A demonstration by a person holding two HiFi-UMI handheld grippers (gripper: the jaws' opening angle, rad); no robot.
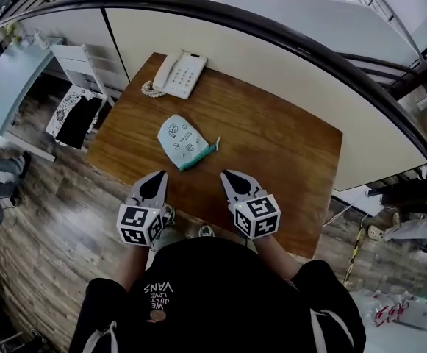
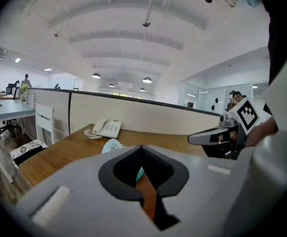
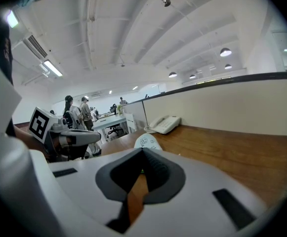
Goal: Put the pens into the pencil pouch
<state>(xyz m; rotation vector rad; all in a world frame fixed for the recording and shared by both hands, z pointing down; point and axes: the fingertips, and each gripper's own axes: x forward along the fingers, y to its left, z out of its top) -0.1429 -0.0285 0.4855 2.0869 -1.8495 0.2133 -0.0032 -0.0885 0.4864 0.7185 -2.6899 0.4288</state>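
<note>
- Head view:
  - One pencil pouch [image 1: 182,140], pale blue with printed figures, is seen lying flat near the middle of the wooden table [image 1: 286,160].
  - A teal strip [image 1: 198,158] runs along the pouch's near edge. Whether it is a pen or the pouch's own trim cannot be told.
  - No loose pen is made out anywhere on the table, so the count of pens in plain sight is none.
  - One telephone [image 1: 180,73] is set at the far edge, well apart from the pouch.
  - Two grippers are counted. The left gripper [image 1: 159,176] and the right gripper [image 1: 228,176] are held side by side over the near edge, both pointed towards the pouch and short of it.
- Left gripper view:
  - The jaws of the left gripper are clenched together with nothing between them.
  - The pouch [image 2: 112,145] is seen just beyond the tips, and the telephone behind it.
  - The right gripper is seen at the right, also closed.
- Right gripper view:
  - The jaws of the right gripper are pressed together and empty.
  - The pouch [image 3: 147,141] lies ahead of them on the table.
- Progress, as judged:
  - No pen is being carried, and the pouch is not touched by either gripper.
  - Either the pens are already inside or the work is not yet begun. This cannot be settled from what is shown.
</note>
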